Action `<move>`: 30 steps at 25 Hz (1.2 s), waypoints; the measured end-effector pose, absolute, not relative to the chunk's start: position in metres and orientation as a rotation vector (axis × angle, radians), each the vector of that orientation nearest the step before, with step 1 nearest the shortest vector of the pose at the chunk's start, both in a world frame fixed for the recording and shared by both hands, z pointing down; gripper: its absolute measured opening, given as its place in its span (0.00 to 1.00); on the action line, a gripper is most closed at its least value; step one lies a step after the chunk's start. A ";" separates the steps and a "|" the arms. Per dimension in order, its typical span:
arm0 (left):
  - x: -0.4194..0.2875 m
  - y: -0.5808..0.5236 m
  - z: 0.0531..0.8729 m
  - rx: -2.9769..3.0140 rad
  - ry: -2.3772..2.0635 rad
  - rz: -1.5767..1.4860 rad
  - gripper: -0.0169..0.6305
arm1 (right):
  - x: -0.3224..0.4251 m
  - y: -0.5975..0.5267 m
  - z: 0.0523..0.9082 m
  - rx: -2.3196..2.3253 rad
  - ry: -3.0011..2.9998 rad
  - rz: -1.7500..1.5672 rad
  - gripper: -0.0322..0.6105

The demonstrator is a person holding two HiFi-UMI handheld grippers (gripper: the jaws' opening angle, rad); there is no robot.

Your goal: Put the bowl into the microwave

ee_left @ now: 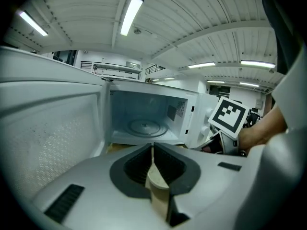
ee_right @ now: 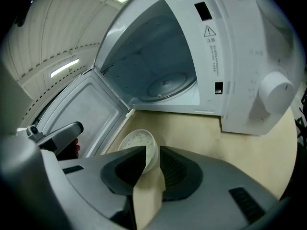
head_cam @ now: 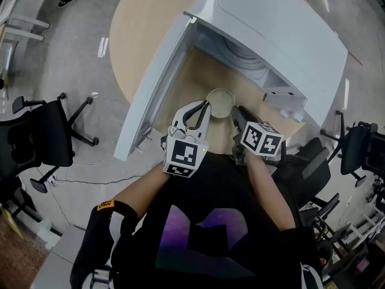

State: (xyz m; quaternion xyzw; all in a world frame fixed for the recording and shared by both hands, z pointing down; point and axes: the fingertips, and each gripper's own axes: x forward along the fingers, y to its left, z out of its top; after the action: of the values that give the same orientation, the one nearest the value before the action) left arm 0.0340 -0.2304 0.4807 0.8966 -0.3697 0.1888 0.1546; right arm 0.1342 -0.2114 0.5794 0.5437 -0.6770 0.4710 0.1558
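Round wooden table [head_cam: 129, 35] on a grey floor, with black office chairs [head_cam: 42, 131] near it and strip lights [ee_left: 130, 14] overhead. White microwave [head_cam: 283, 35] sits on the table, taking up most of the side nearest the person. Its door [head_cam: 153, 95] is swung fully open to the person's left and reaches past the table edge. Cavity is lit, with the glass turntable [ee_left: 144, 127] bare inside. Control knob [ee_right: 276, 87] is on the panel right of the opening. Bowl [head_cam: 220, 103]: small, pale, speckled whitish inside. It is outside the microwave, over the strip of table just in front of the open cavity, near the door's hinge side. Cannot tell whether it rests on the wood or is lifted off it. Left gripper [head_cam: 206, 107] reaches the bowl's left rim. Its jaws are drawn together at the tips and pinch that rim, and pale bowl wall shows in the wedge behind them. Right gripper [head_cam: 236, 110] is just beside the bowl's right edge. Its jaws stand narrowly apart, with table surface and the rim of the bowl visible through the gap. Contact with the bowl cannot be made out. Both grippers sit close together at the person's near edge of the table and point toward the cavity.
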 end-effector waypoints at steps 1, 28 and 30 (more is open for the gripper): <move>0.035 -0.231 0.482 2.568 -1.058 0.547 0.10 | 0.134 -0.212 0.582 1.550 -1.939 1.370 0.17; 0.039 -0.244 0.490 2.541 -1.101 0.595 0.10 | 0.134 -0.221 0.602 1.504 -1.923 1.692 0.12; 0.037 -0.243 0.488 2.542 -1.107 0.593 0.10 | 0.135 -0.220 0.601 1.516 -1.919 1.717 0.11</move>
State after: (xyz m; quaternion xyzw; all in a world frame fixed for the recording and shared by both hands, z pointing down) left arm 0.0371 -0.2426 0.4882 0.8861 -0.3858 0.2068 0.1526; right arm 0.1346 -0.2200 0.6015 0.5058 -0.6403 0.5729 0.0768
